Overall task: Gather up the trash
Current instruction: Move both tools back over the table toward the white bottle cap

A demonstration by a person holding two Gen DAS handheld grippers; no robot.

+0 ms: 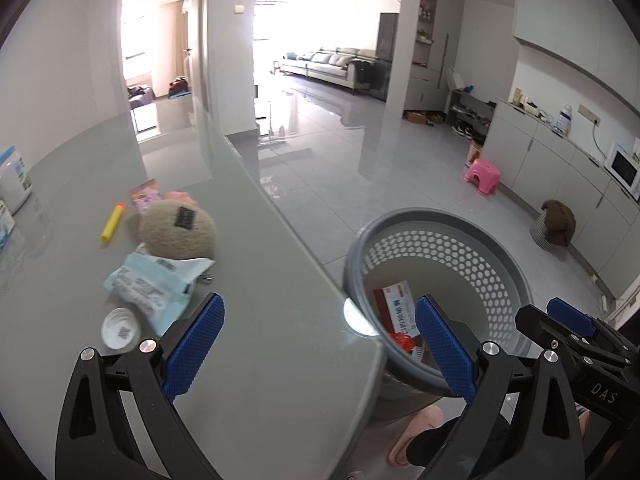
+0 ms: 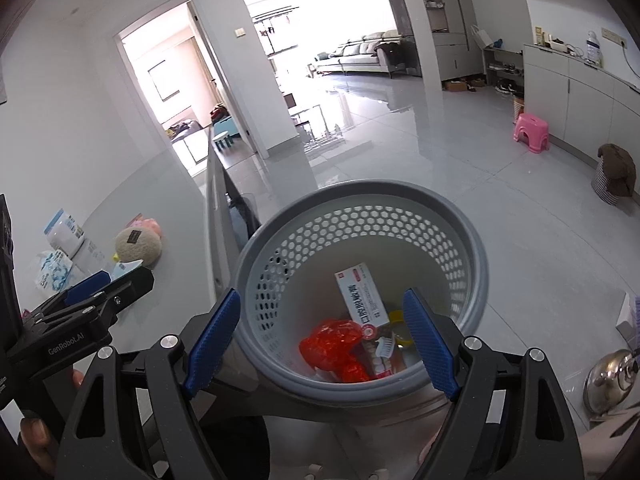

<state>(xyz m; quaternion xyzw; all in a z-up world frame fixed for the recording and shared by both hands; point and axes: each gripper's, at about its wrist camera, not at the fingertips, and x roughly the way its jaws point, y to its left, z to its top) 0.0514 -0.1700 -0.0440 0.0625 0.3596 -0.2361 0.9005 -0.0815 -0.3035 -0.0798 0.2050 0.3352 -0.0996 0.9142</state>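
A grey perforated trash basket (image 2: 472, 256) stands on the floor beside the grey table (image 1: 272, 320); it also shows in the left wrist view (image 1: 516, 264). Inside lie a white and red box (image 2: 362, 294), a red plastic bag (image 2: 332, 340) and small scraps. My right gripper (image 2: 320, 340) is open and empty above the basket's mouth. My left gripper (image 1: 316, 340) is open and empty over the table's corner. On the table lie a crumpled light blue wrapper (image 1: 152, 284), a white cap (image 1: 119, 328), a yellow foam dart (image 1: 112, 222) and a pink packet (image 1: 144, 196).
A beige plush ball (image 1: 176, 230) sits on the table behind the wrapper. White tissue packs (image 1: 14, 184) stand at the table's left edge. A pink stool (image 1: 482, 176) and a brown-topped striped basket (image 1: 554, 226) stand on the floor by the cabinets. A steel pot lid (image 2: 610, 376) shows at right.
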